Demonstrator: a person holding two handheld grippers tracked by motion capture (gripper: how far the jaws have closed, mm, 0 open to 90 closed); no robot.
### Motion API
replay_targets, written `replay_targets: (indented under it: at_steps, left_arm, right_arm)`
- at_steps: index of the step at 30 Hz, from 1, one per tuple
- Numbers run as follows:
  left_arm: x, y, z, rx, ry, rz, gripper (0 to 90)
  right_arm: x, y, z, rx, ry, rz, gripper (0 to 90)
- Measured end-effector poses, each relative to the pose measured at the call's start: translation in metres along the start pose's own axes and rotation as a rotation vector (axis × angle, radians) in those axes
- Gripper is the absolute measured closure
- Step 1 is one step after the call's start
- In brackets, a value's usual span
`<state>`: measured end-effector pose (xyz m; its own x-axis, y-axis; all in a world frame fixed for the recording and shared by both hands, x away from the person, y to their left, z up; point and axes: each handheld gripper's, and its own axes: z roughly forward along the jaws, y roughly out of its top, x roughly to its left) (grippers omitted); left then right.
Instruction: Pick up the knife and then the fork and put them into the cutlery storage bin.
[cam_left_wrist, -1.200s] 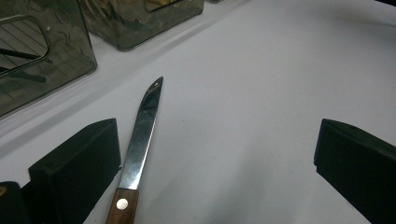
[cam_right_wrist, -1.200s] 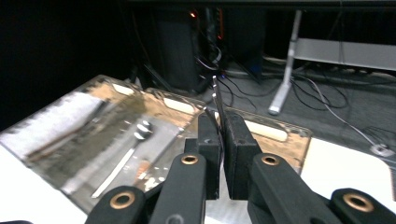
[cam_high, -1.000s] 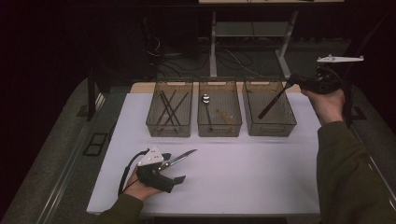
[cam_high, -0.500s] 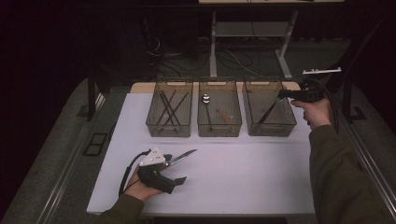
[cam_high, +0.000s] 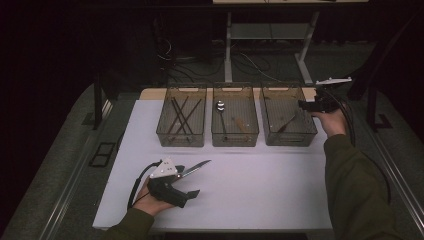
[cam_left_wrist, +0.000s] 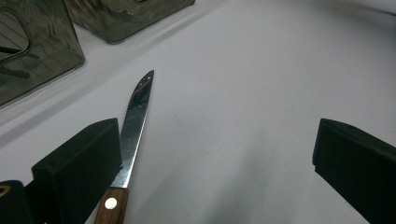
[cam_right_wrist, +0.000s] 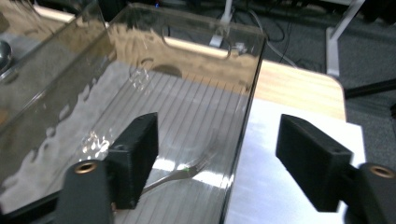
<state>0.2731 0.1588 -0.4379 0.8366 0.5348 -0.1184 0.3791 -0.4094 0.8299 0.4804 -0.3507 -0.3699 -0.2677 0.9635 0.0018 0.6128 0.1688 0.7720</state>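
Knife (cam_high: 194, 168): lies flat on the white worktop (cam_high: 260, 190), wooden handle toward the person, serrated blade tip pointing up and right toward the row of bins.
Knife, long axis: slanted; in the left claw view the blade (cam_left_wrist: 135, 119) runs up from the handle (cam_left_wrist: 111, 208) along the inner face of one jaw, touching or just beside it, the other jaw well apart.
Left claw (cam_high: 187, 182): released, jaws wide, resting low on the worktop with the knife inside the gap, off to one side; nothing pinched.
Nearer hand: the left by far; the right is well apart across the worktop.
Judgement, next move: the left claw would need to centre on the handle before closing, else the blade may slip out past the near jaw.
Fork (cam_right_wrist: 187, 173): lies in the right bin (cam_high: 305, 135), tines toward the clear side wall, free of the pads.
Right claw (cam_right_wrist: 217, 163): jaws have just been opening; released, straddling the bin wall, fork dropped inside.
Middle bin (cam_high: 235, 137): holds a spoon (cam_high: 220, 106).
Left bin (cam_high: 181, 139): holds dark sticks, likely chopsticks.
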Motion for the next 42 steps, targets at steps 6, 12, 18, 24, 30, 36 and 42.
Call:
replay_targets:
  at_steps: [6,12,18,24,30,36,42]
  left_arm:
    - [-0.001,0.0,0.0,0.001,0.005,-0.002,0.2]
    - [0.0,0.0,-0.002,0.0,0.011,-0.001,0.2]
    - [-0.001,0.0,-0.001,0.002,0.014,-0.011,0.4]
    - [-0.001,0.001,-0.003,0.007,0.016,-0.008,0.9]
    - [0.002,0.001,-0.006,0.017,0.021,-0.007,2.4]
    - [0.004,0.001,-0.008,0.022,0.027,-0.008,3.3]
    - [0.006,0.002,-0.01,0.024,0.035,-0.002,6.5]
  right_arm:
    - [0.0,-0.004,-0.009,-0.039,0.088,0.045,23.1]
    - [0.013,-0.01,-0.021,-0.063,0.174,0.019,19.7]
    - [0.027,-0.021,-0.04,-0.095,0.229,0.02,17.5]
    - [0.051,-0.036,-0.061,-0.105,0.252,-0.045,14.6]
    - [0.072,-0.055,-0.072,-0.112,0.271,-0.086,14.6]
    - [0.088,-0.079,-0.079,-0.124,0.309,-0.078,14.6]
    - [0.102,-0.111,-0.085,-0.109,0.329,-0.084,14.6]
